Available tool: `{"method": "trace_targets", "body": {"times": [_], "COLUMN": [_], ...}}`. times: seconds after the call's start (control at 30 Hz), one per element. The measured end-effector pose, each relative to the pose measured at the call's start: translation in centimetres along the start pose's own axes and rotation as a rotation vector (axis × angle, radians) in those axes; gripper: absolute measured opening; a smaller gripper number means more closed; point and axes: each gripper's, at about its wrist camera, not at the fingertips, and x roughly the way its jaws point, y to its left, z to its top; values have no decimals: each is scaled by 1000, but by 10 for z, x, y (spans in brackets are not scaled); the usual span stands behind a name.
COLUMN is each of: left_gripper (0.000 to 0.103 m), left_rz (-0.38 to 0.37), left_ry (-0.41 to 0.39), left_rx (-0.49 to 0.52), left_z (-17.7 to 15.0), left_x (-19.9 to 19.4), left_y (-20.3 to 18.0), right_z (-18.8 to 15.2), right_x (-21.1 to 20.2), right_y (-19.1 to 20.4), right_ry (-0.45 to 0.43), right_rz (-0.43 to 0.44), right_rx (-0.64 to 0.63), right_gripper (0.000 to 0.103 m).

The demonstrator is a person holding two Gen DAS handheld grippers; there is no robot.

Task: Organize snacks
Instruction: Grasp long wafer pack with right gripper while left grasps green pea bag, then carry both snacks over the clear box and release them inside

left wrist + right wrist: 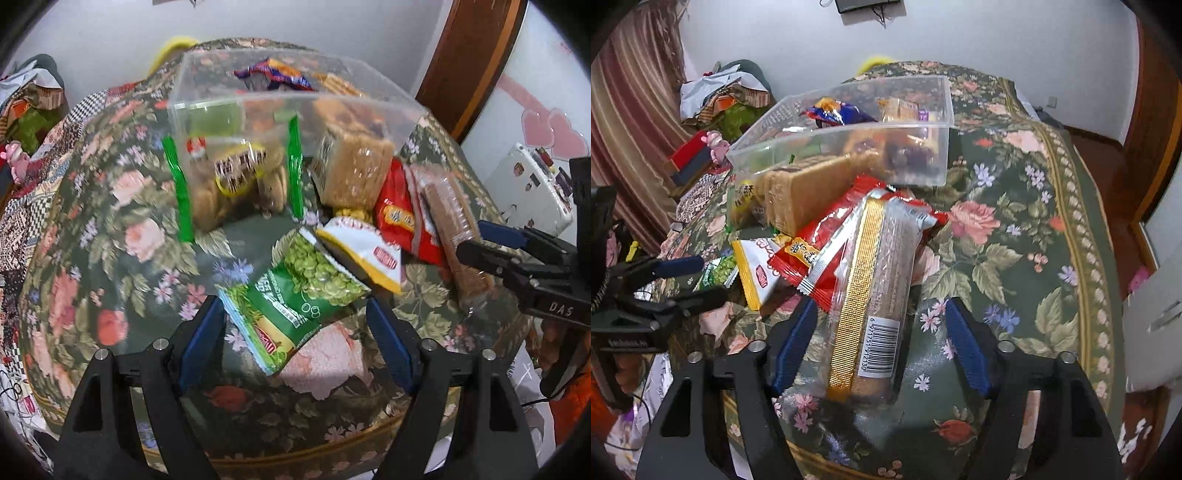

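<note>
A clear plastic bin (295, 107) (923, 110) stands on the floral tablecloth with several snacks inside. In front of it lie a green pea packet (295, 291), a white-and-yellow packet (365, 251) (757, 273), a red packet (402, 218) (827, 240), a clear-wrapped biscuit roll (454, 229) (875, 295), a cookie bag with green ends (236, 181) and a wafer block (354, 166) (809, 192). My left gripper (295, 321) is open, its fingers either side of the pea packet. My right gripper (882, 328) is open around the biscuit roll's near end.
The table (1052, 221) has a floral cloth and falls off at the near and right edges. Clutter and fabric pile (727, 96) lie at the far left. A white appliance (532, 184) stands to the right.
</note>
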Motion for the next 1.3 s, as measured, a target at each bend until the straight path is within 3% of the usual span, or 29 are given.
{"method": "trace_targets", "body": {"times": [0.17, 0.4, 0.6, 0.97, 1.3], "left_gripper": [79, 52, 43, 43, 43], "left_rz": [10, 43, 12, 2, -4], "left_ry": [-26, -73, -80, -174, -271], "left_rx": [-23, -31, -71, -69, -60], "left_z": [-1, -2, -1, 8, 43], "left_x": [7, 8, 0, -40, -68], "left_y": [2, 8, 17, 16, 18], "right_z": [-1, -5, -5, 3, 41], "right_x": [9, 19, 12, -10, -37], "right_y": [2, 5, 4, 3, 8], "right_ry": [20, 25, 3, -60, -180], "right_rz": [32, 66, 60, 65, 50], "right_rx": [12, 27, 29, 26, -18], "right_gripper": [52, 37, 33, 33, 33]}}
